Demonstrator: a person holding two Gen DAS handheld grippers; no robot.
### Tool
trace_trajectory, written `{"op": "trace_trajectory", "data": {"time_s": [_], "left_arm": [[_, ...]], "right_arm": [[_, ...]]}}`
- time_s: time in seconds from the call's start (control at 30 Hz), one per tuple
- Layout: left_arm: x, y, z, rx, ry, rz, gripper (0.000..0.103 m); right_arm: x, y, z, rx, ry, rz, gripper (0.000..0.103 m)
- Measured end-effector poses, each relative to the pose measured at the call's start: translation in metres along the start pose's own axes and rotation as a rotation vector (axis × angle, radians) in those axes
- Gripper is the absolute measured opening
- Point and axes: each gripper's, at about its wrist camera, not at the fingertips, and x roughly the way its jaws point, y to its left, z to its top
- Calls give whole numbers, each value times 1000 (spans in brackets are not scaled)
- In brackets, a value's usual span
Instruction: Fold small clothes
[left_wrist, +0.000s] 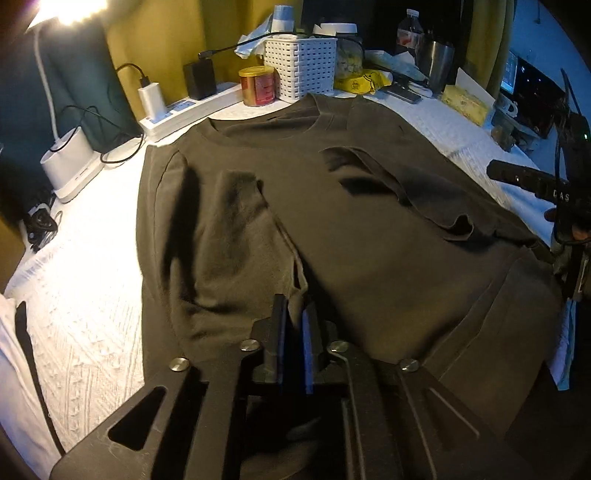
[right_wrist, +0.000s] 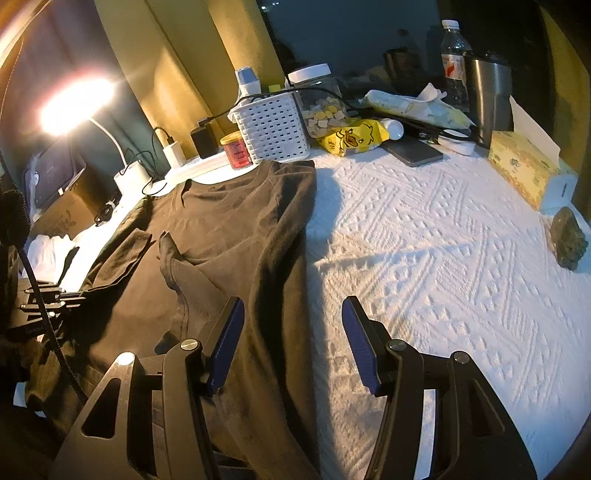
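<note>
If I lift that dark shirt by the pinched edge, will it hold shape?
Probably not: the dark shirt already lies creased with its sleeves flopped inward, so it should drape. It looks light. The textured white cover may drag on it.

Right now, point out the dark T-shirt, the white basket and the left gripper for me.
dark T-shirt (left_wrist: 369, 229): left wrist view, middle of the body panel.
white basket (left_wrist: 303, 66): left wrist view, its perforated front wall.
left gripper (left_wrist: 295, 314): left wrist view, between its fingertips, at the pinched cloth.
</note>
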Motion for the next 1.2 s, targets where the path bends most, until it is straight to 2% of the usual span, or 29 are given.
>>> {"op": "trace_trajectory", "data": {"time_s": [0.03, 0.1, 0.17, 0.23, 0.33, 0.37, 0.47, 0.53, 0.63, 0.77, 0.9, 1.0, 1.07, 1.17, 1.2], "left_arm": [[-2, 0, 5, -7, -14, -10, 28], [-6, 0, 15, -18, -45, -17, 65], [-5, -3, 28, -11, -71, -4, 68], [10, -6, 43, 28, -57, 33, 68], [37, -5, 55, 49, -13, 43, 67], [43, -3, 56, 54, -4, 51, 67], [62, 4, 60, 45, 42, 69, 42], [64, 7, 61, 44, 30, 71, 37], [63, 11, 62, 40, 19, 98, 2], [59, 7, 64, 39, -9, 83, 0], [47, -7, 71, 49, -49, -4, 0], [37, -16, 73, 64, -68, -35, 0], [33, -16, 73, 57, -67, -12, 0], [34, 0, 68, 12, -43, 83, 0], [34, 6, 66, -4, -39, 94, 1]], "right_arm": [[-1, -1, 0, 1, -1, 1, 58], [-3, -2, 0, 2, -5, 4, 58], [-4, -4, 1, 2, -11, 5, 58], [-6, -5, 3, 3, -18, 9, 58], [-6, -7, 6, 2, -26, 12, 58], [-6, -7, 7, 1, -29, 14, 58], [-7, -9, 11, -5, -37, 20, 58], [-8, -10, 13, -7, -40, 22, 58], [-5, -14, 15, -5, -41, 24, 58], [-1, -16, 16, 0, -36, 27, 58], [-1, -15, 17, -3, -36, 25, 58], [-3, -11, 17, -15, -35, 23, 58], [-3, -5, 17, -29, -27, 25, 58], [-2, 11, 20, -75, -21, 34, 58], [-1, 19, 21, -91, -17, 50, 58]]}}
